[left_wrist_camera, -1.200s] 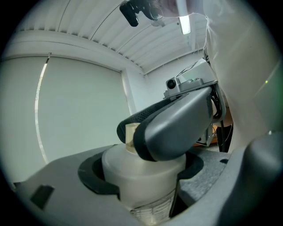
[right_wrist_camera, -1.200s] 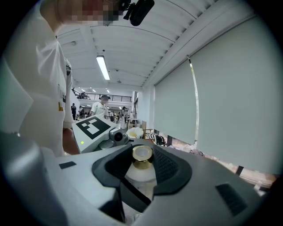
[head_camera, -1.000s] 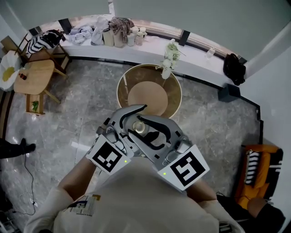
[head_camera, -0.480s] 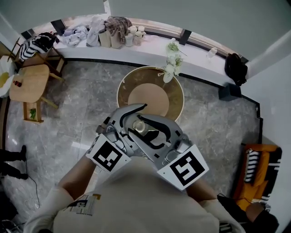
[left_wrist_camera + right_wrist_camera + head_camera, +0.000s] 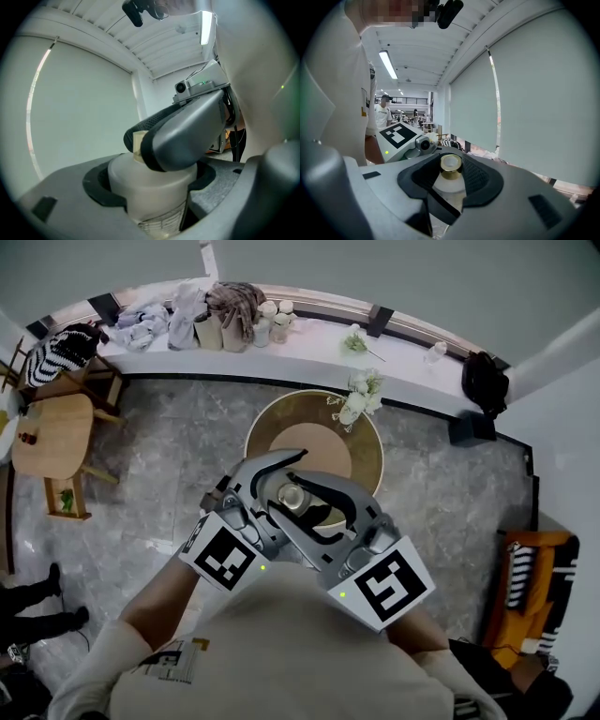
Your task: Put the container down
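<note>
A whitish translucent container (image 5: pixel 292 497) with a gold neck hangs over the grey marble floor, just short of a round wooden table (image 5: pixel 361 442). Both grippers hold it from opposite sides, their jaws crossing around it. My left gripper (image 5: pixel 273 487) is shut on the container's body (image 5: pixel 150 185). My right gripper (image 5: pixel 322 507) is shut on it too, with the gold neck (image 5: pixel 451 165) standing between its dark pads. In the left gripper view one jaw of the right gripper lies across the container's top. The container's bottom is hidden.
A vase of white flowers (image 5: pixel 359 395) stands at the round table's far edge. Behind runs a white ledge (image 5: pixel 309 334) with clothes and jars (image 5: pixel 225 310). A small wooden table (image 5: pixel 52 432) is at the left, an orange seat (image 5: pixel 530 587) at the right.
Both grippers have carried the container forward; the round table and ledge have drawn closer and shifted in the head view. The two-sided grip looks the same.
</note>
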The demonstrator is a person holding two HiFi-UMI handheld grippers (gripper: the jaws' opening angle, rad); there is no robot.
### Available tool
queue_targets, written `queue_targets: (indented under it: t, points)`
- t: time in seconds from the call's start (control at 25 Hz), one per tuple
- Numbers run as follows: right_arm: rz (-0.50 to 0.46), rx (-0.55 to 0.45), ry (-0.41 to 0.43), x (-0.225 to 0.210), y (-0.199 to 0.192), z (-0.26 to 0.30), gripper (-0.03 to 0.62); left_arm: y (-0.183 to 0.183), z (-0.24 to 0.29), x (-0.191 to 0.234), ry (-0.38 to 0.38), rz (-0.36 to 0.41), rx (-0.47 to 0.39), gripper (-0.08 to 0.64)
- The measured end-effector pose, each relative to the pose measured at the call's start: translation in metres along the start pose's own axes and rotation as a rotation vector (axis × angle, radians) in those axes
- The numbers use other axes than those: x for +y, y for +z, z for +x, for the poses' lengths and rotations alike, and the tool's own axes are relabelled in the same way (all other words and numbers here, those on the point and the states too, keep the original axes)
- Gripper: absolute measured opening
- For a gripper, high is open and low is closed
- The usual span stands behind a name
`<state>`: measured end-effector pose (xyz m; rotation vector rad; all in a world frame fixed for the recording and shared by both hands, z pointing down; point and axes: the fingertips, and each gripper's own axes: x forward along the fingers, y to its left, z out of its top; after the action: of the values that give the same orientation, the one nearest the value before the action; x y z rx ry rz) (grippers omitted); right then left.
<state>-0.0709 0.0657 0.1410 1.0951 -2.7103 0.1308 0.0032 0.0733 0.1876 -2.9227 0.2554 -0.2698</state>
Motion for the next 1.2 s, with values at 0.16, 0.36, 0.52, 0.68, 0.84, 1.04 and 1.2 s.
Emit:
queue_targets:
  t: [0.16,0.36,0.52,0.68,0.84,1.04,1.2]
  points:
    - [0.012,0.005,-0.030,-0.022,0.009,0.031,0.143,-0.006,-0.001,0.036,-0.030,0.004,-0.006,0.339]
    - [0.038,-0.003,-0.068,-0.047,0.017,0.063,0.143,-0.015,-0.002,0.074,-0.067,0.005,-0.015,0.339]
    - [0.037,0.001,-0.094,-0.057,0.015,0.072,0.143,-0.019,0.002,0.085,-0.088,0.026,-0.018,0.339]
    - [0.032,0.004,-0.094,-0.050,0.006,0.066,0.143,-0.024,0.002,0.073,-0.092,0.025,-0.026,0.339]
    - [0.044,0.010,-0.091,-0.063,0.002,0.072,0.143,-0.031,0.011,0.082,-0.090,0.014,-0.020,0.339]
    - [0.066,0.027,-0.058,-0.107,-0.003,0.076,0.143,-0.038,0.046,0.111,-0.068,0.007,0.017,0.339]
    - [0.060,0.029,-0.027,-0.116,-0.007,0.068,0.143,-0.038,0.060,0.109,-0.047,-0.031,0.012,0.339]
